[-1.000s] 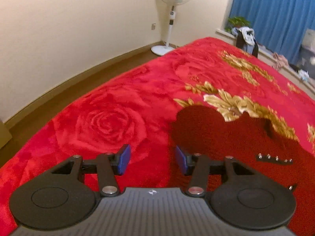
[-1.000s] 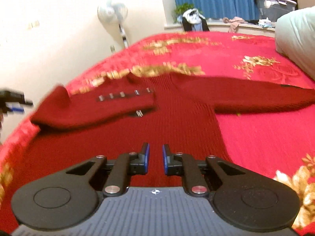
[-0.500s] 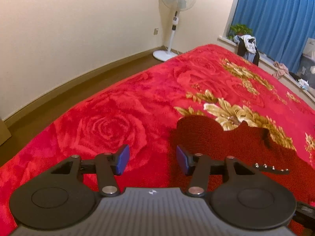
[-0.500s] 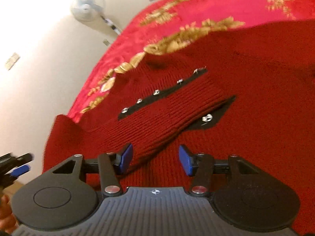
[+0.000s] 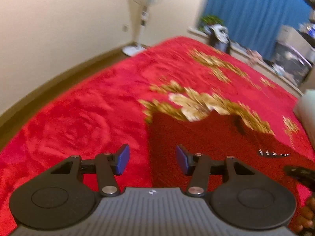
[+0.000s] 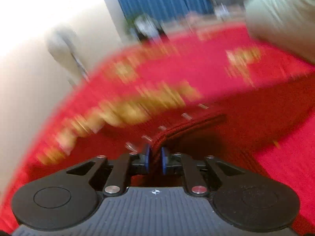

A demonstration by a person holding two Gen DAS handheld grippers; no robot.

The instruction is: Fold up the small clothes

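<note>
Through the left wrist view we see our left claw (image 5: 151, 159) hanging with its blue pads (image 5: 123, 158) set well apart and nothing between them, above the edge of the dark red cardigan (image 5: 206, 137) that lies on the bed's red rose blanket (image 5: 82, 108). A standing fan (image 5: 144, 5) and a blue curtain (image 5: 250, 13) sit beyond, and the other tool's black tip shows at the right edge. Through the right wrist view, heavily blurred, our right claw (image 6: 155, 158) is closing, its pads narrow and pressing a raised fold of the cardigan's (image 6: 226, 137) ribbed edge, just beside the row of metal snaps (image 6: 163, 127). A pale pillow (image 6: 281, 19) lies at the upper right.
</note>
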